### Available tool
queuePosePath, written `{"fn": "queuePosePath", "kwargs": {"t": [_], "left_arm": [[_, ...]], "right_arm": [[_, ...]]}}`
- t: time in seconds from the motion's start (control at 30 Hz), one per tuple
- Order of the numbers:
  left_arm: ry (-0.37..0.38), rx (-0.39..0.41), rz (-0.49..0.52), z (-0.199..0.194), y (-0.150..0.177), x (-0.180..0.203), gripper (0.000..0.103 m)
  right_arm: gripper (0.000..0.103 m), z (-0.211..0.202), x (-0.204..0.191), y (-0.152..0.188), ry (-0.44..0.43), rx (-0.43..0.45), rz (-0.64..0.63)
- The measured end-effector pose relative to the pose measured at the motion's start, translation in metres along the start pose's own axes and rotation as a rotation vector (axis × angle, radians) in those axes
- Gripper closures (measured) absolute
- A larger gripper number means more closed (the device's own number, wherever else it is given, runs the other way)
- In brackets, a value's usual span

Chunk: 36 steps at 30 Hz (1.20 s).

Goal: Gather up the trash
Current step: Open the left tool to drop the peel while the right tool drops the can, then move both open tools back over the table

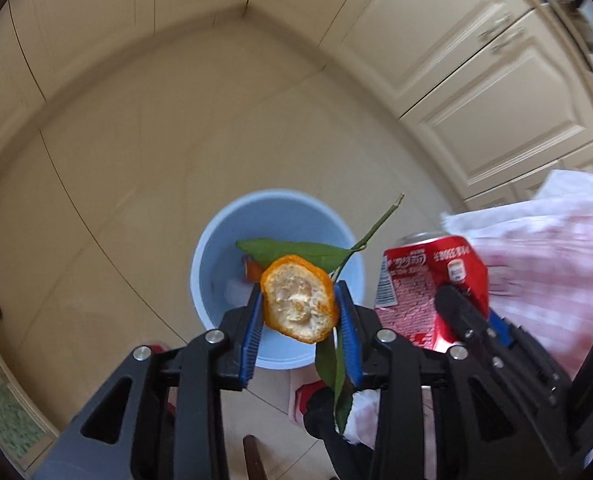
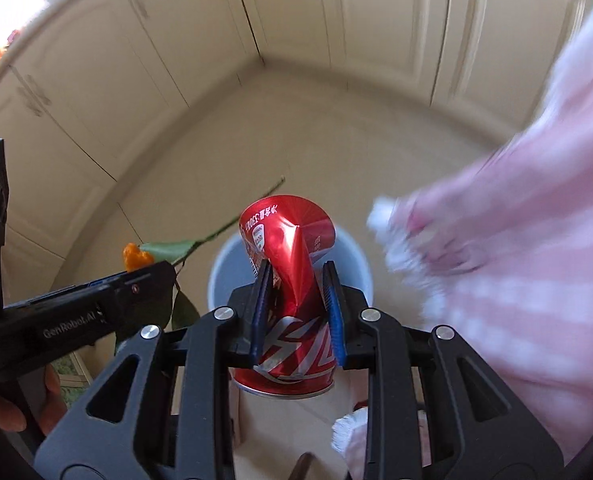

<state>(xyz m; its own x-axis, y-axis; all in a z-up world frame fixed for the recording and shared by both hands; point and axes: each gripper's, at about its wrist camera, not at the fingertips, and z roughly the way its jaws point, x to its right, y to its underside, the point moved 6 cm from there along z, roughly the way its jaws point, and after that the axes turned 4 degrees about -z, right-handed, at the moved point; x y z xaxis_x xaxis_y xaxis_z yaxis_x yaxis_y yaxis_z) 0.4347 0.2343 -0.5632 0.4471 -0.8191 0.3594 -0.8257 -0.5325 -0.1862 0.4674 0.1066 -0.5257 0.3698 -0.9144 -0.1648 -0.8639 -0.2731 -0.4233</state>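
Observation:
My left gripper point(image 1: 300, 300) is shut on an orange peel point(image 1: 299, 303) with a green leafy stem point(image 1: 296, 252), held above a light blue bin point(image 1: 212, 248) on the floor. Some trash lies inside the bin. My right gripper point(image 2: 296, 276) is shut on a crushed red cola can point(image 2: 288, 248), held over the same bin point(image 2: 356, 264). In the left wrist view the can point(image 1: 428, 276) and the right gripper sit just right of the peel. In the right wrist view the peel point(image 2: 136, 257) and left gripper are at the left.
Cream cabinet doors point(image 1: 476, 72) line the corner around a beige tiled floor point(image 1: 136, 168). A pink striped cloth or sleeve point(image 2: 516, 260) hangs at the right, blurred. A countertop edge point(image 2: 12, 32) shows at the upper left of the right wrist view.

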Motion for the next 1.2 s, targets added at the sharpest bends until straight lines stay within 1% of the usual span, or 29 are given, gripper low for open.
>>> {"fn": "queuePosePath", "kwargs": {"t": [0.07,0.13,0.17,0.23,0.3,0.47,0.63,0.77,0.83,0.93,0.97,1.07,1.2], "left_arm": [[-0.009,-0.018,-0.017,0.02,-0.001,-0.005,0.066],[-0.017,-0.045,-0.045,0.04,-0.001,-0.012,0.058],[-0.012,-0.056,-0.058,0.046,0.001,-0.012,0.056],[-0.021,-0.075,-0.081,0.055,0.001,-0.017,0.045],[-0.03,-0.078,-0.096,0.059,0.003,-0.022,0.042],[-0.087,-0.112,-0.115,0.069,0.008,-0.037,0.041],[-0.148,-0.111,-0.093,0.072,0.006,-0.043,0.041],[-0.163,-0.136,-0.098,0.078,0.002,-0.046,0.041],[-0.175,-0.135,-0.076,0.078,0.003,-0.043,0.041],[-0.223,-0.126,-0.025,0.079,0.0,-0.039,0.041],[-0.225,-0.131,-0.02,0.081,0.0,-0.036,0.041],[-0.2,-0.15,-0.026,0.084,0.002,-0.033,0.041],[-0.207,-0.153,-0.018,0.086,0.001,-0.03,0.041]], "right_arm": [[0.077,0.027,0.005,0.006,-0.007,-0.048,0.027],[0.077,0.045,0.007,0.01,0.0,-0.079,0.032],[0.077,0.055,0.008,0.012,-0.01,-0.098,0.049],[0.077,0.068,0.012,0.014,-0.018,-0.133,0.071],[0.077,0.078,0.012,0.015,-0.016,-0.155,0.077],[0.077,0.094,0.015,0.021,0.001,-0.197,0.068],[0.077,0.107,0.018,0.027,0.02,-0.233,0.087],[0.076,0.11,0.017,0.031,0.031,-0.241,0.084],[0.076,0.109,0.015,0.033,0.033,-0.24,0.081],[0.076,0.11,0.015,0.033,0.034,-0.238,0.075],[0.076,0.11,0.017,0.033,0.036,-0.239,0.073],[0.076,0.11,0.018,0.034,0.038,-0.243,0.077],[0.076,0.109,0.02,0.033,0.035,-0.237,0.076]]}}
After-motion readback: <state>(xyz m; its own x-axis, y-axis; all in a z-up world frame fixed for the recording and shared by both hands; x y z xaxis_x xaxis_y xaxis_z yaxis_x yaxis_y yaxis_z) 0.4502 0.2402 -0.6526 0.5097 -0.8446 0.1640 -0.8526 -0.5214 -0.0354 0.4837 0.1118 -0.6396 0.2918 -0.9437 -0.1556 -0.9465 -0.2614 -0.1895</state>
